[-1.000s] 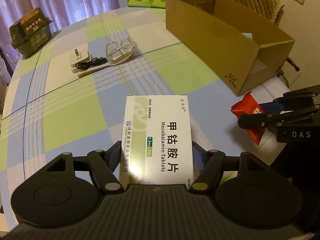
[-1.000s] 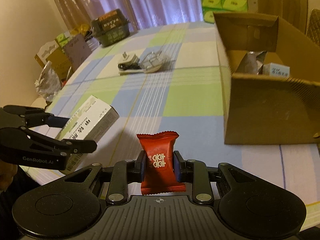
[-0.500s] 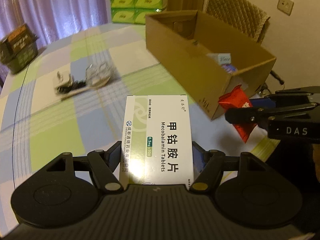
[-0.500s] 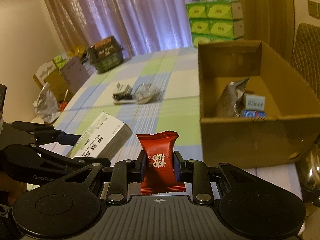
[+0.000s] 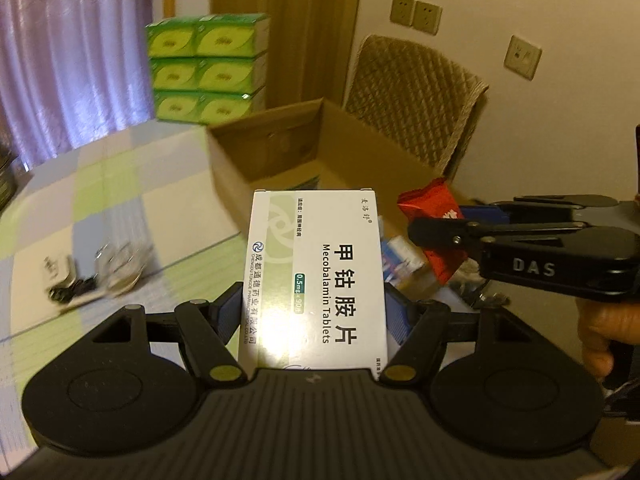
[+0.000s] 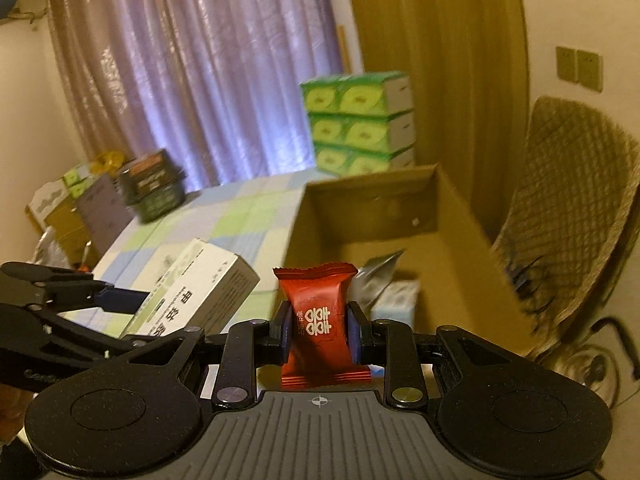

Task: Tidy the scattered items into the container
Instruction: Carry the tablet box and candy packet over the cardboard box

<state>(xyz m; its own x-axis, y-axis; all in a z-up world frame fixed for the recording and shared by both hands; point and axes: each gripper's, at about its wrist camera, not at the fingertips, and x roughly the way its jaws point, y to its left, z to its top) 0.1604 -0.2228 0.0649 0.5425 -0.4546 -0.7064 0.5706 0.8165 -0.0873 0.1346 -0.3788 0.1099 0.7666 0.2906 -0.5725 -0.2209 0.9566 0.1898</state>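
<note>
My left gripper (image 5: 314,312) is shut on a white tablet box (image 5: 316,272) with green print, held in the air at the near end of the open cardboard box (image 5: 280,148). From the right wrist view the same tablet box (image 6: 196,292) shows at the left. My right gripper (image 6: 318,330) is shut on a red candy packet (image 6: 318,312), raised over the cardboard box (image 6: 372,208); the red packet (image 5: 434,216) also appears in the left wrist view. Inside the carton lie a silver pouch (image 6: 376,278) and a small pale box (image 6: 394,300).
A charger with black cable (image 5: 66,284) and a clear wrapper (image 5: 120,268) lie on the checked tablecloth (image 5: 120,200). Green tissue packs (image 6: 356,120) stack behind the carton. A quilted chair (image 6: 568,216) stands on the right. A dark basket (image 6: 154,190) sits far left.
Both grippers rose and moved forward toward the cardboard box, each still holding its item. The carton's inside now fills more of both views.
</note>
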